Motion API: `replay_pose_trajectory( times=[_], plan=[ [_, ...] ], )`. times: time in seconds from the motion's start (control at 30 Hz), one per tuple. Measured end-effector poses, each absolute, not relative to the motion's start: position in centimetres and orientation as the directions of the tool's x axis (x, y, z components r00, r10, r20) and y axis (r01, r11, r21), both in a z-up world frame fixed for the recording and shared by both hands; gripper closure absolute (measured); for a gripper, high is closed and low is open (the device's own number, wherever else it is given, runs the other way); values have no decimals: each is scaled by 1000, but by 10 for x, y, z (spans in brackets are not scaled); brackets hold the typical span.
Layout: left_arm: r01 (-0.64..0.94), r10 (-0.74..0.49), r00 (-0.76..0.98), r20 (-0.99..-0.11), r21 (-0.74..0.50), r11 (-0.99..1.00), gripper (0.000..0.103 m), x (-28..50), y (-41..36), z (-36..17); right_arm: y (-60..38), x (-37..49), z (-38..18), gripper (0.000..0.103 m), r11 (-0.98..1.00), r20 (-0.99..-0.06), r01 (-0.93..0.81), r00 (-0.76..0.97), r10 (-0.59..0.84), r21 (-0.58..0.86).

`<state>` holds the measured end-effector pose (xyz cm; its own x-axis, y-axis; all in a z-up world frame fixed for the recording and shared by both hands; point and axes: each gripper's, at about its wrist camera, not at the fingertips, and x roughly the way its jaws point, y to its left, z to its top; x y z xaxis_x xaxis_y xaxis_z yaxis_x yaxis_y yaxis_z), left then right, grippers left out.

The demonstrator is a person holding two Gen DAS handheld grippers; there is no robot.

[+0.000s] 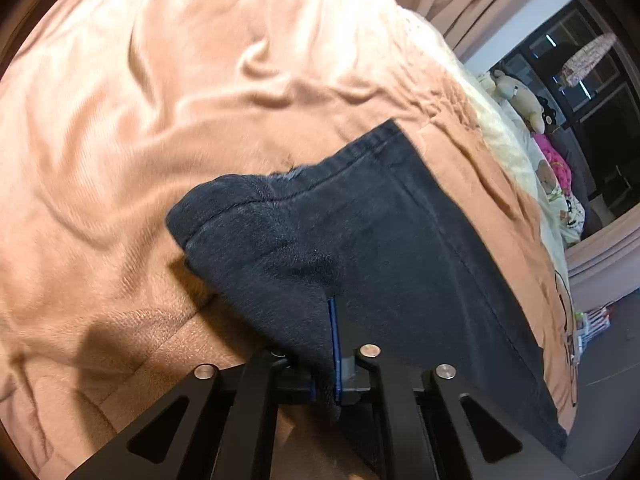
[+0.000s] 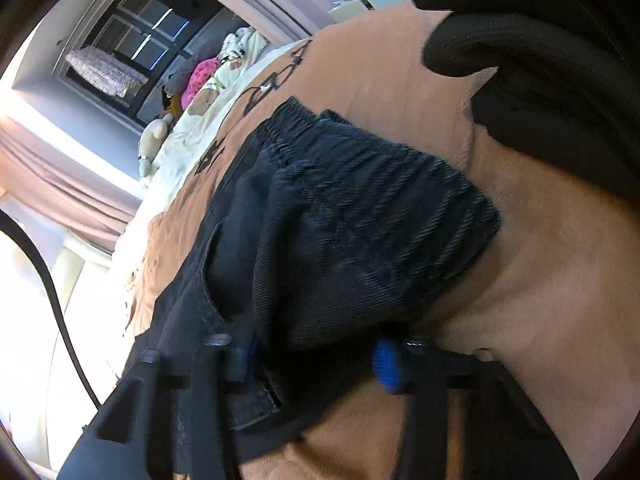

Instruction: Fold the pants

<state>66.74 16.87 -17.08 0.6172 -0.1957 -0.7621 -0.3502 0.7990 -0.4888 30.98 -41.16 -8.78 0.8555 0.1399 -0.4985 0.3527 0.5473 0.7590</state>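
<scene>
We've got left gripper (image 1: 334,344) pinching pants (image 1: 380,240) near hem; right gripper (image 2: 316,360) jaws straddle waistband (image 2: 360,168), grip unclear. Denim's floppy, heavyish, so we'd grab thick seams.

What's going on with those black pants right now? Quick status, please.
Left gripper shut on pants hem end. Right gripper around waistband, grip unclear. Orange blanket underneath, nothing blocking.

No legible text, label, brand or number in either view. Only candidate: dark printed marks on the brown blanket (image 2: 360,64), upper centre of the right wrist view, and at the right edge of the left wrist view (image 1: 566,312); shapes only, not readable as letters.
</scene>
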Motion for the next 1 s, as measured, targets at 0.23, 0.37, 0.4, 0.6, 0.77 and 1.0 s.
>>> replay_pose_trajectory(
  times=[0.23,0.37,0.4,0.6,0.77,1.0],
  plan=[
    [-311,-168,674,-719,-483,818,99,659,171,-121,-392,295,-52,89,641,-503,337,860,89,690],
    [-301,-159,699,-697,-489,819,99,650,171,-94,-386,289,-41,90,650,-513,337,853,95,681],
    [-301,-159,702,-694,-492,817,99,647,172,-89,-386,287,-39,90,649,-513,335,852,101,683],
    [-308,-143,718,-682,-494,813,99,616,185,-65,-388,274,-26,91,658,-521,316,843,135,683],
    [-321,-128,716,-686,-486,813,99,578,200,-57,-391,266,-16,91,671,-538,307,827,163,675],
    [-335,-123,711,-693,-487,807,99,525,217,-57,-389,232,-12,91,678,-555,299,809,193,671]
  ],
)
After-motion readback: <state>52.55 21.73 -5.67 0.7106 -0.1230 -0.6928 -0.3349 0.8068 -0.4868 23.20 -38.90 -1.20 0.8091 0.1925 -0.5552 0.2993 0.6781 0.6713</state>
